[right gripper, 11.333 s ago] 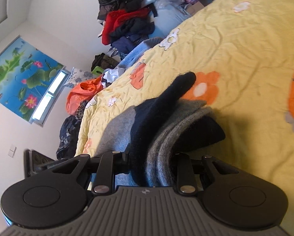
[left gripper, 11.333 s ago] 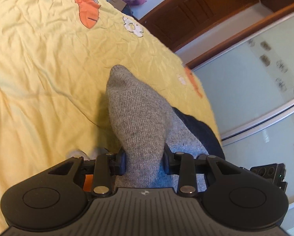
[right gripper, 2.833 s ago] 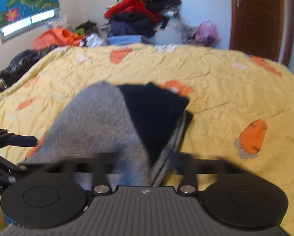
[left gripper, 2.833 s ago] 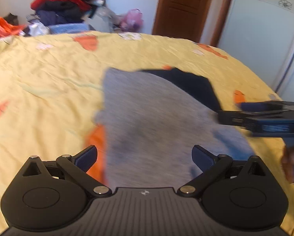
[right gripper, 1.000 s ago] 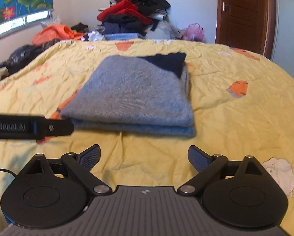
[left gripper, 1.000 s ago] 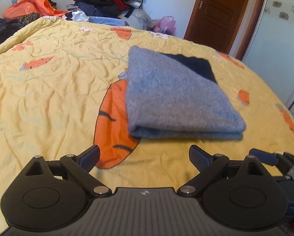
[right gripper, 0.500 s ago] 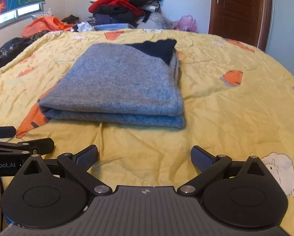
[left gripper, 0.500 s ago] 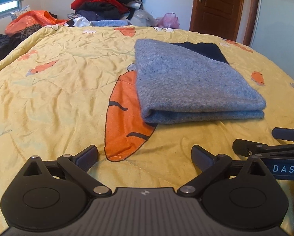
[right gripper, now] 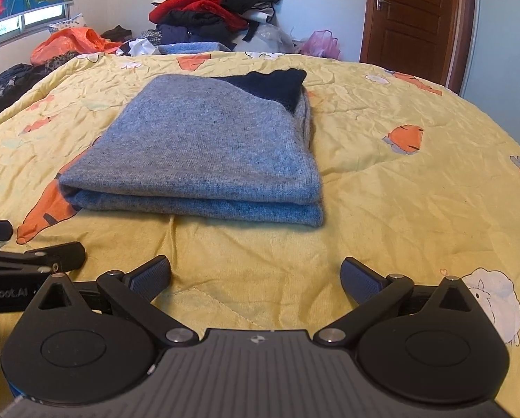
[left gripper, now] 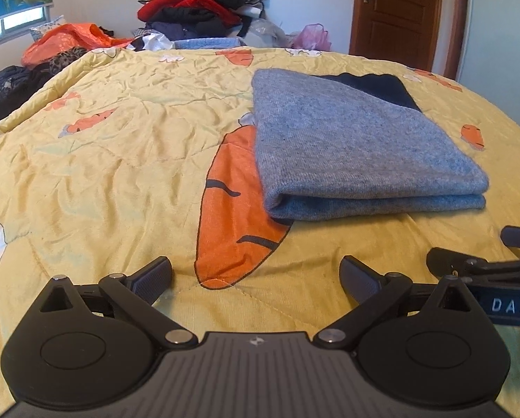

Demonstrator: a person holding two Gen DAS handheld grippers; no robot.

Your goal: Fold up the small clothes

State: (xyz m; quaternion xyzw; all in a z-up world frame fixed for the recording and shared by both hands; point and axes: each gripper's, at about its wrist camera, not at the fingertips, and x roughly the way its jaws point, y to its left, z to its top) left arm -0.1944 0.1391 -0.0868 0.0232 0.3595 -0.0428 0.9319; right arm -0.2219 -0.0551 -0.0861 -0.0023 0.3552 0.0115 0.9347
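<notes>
Both grippers empty, sweater folded ahead of the jaws.
Left gripper (left gripper: 256, 275) and right gripper (right gripper: 256, 275) have just spread wide, clear of the sweater (right gripper: 204, 149) lying on the bed (right gripper: 416, 188); this fold looks finished.

- Grey knit garment (left gripper: 347, 139) (right gripper: 207, 139), folded into a flat rectangle, two layers at near edge.
- Navy section (left gripper: 378, 88) (right gripper: 273, 85) showing at far corner.
- Lying on yellow bedspread (left gripper: 103, 160) (right gripper: 399, 191), partly over orange carrot print (left gripper: 232, 216).

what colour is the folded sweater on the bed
Grey, with a dark navy part at the far end; clearest in the right wrist view. Sweater.
</notes>
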